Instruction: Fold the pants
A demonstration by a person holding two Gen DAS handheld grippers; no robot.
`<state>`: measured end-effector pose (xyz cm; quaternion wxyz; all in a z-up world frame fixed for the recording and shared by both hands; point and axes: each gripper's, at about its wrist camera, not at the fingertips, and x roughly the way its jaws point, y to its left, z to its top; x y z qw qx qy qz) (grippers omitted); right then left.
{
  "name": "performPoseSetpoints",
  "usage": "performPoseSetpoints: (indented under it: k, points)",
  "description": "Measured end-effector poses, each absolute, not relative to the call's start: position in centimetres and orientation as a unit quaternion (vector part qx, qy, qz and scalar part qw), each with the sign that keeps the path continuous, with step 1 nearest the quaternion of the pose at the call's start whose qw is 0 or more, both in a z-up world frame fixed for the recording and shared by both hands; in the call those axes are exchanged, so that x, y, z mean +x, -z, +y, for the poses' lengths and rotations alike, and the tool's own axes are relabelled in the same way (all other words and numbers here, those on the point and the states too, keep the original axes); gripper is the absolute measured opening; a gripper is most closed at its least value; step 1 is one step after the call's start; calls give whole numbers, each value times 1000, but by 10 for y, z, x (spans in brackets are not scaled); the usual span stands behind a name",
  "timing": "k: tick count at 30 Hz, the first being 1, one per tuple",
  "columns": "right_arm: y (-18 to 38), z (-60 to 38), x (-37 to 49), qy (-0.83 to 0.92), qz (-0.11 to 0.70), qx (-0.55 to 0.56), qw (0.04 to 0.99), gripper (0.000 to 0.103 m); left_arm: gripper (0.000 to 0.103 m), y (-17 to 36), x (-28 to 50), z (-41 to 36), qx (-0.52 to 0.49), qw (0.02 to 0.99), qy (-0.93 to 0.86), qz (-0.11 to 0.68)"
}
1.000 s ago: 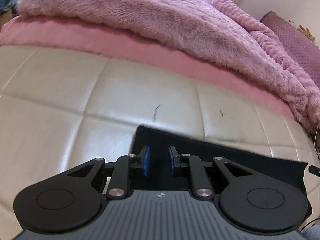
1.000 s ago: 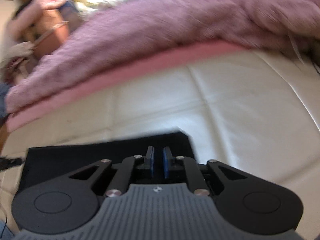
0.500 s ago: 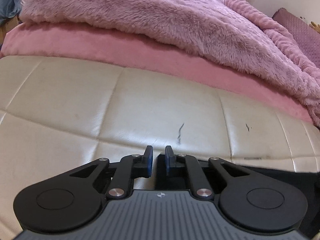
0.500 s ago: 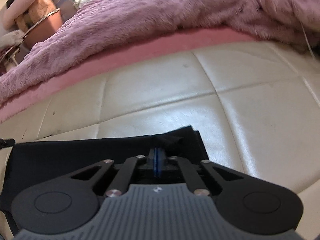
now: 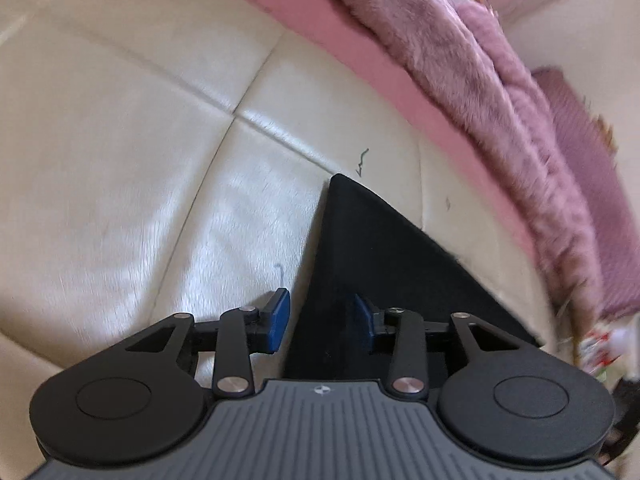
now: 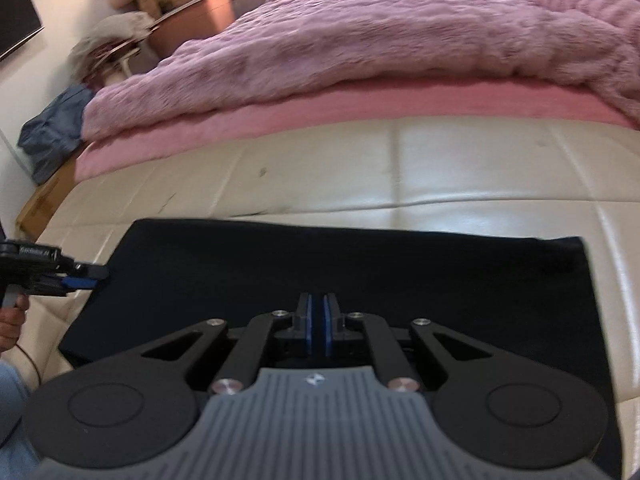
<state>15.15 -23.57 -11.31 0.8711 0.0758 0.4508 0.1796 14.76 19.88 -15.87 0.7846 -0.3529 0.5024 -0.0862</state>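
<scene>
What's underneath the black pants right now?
The black pants lie flat on a cream quilted surface, visible all around them. Whatever lies directly beneath the fabric is covered.

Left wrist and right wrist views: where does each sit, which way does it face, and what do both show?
Left wrist: on the left claw, angled down at the pants' left edge; claw open, just widened, astride that edge.
Right wrist: on the right claw, shut, angled down over the pants toward the blanket; left claw and a hand show.
Shared: pants, cream cushion, blanket.
</scene>
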Motion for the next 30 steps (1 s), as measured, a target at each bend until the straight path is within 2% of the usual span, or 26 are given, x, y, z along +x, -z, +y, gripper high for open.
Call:
performPoseSetpoints:
  k: [12, 14, 15, 16, 17, 19, 30]
  points:
    - [144, -202, 158, -204, 486, 35, 849, 0, 43, 185, 157, 216, -456, 696, 128, 540]
    - [144, -200, 159, -205, 488, 30, 848, 0, 41, 187, 159, 215, -459, 692, 127, 543]
    - [144, -199, 160, -206, 490, 26, 847, 0, 33, 187, 159, 214, -458, 694, 123, 543]
    - [145, -198, 161, -206, 491, 23, 846, 0, 17, 187, 159, 212, -451, 696, 113, 547]
    - [144, -198, 161, -205, 492, 23, 846, 0, 16, 188, 159, 210, -449, 697, 102, 549]
    - [144, -199, 162, -203, 495, 28, 844, 0, 9, 184, 155, 210, -458, 703, 95, 536]
    - [140, -151, 161, -238, 509, -1, 827, 0, 7, 134, 126, 251, -427, 759, 41, 490]
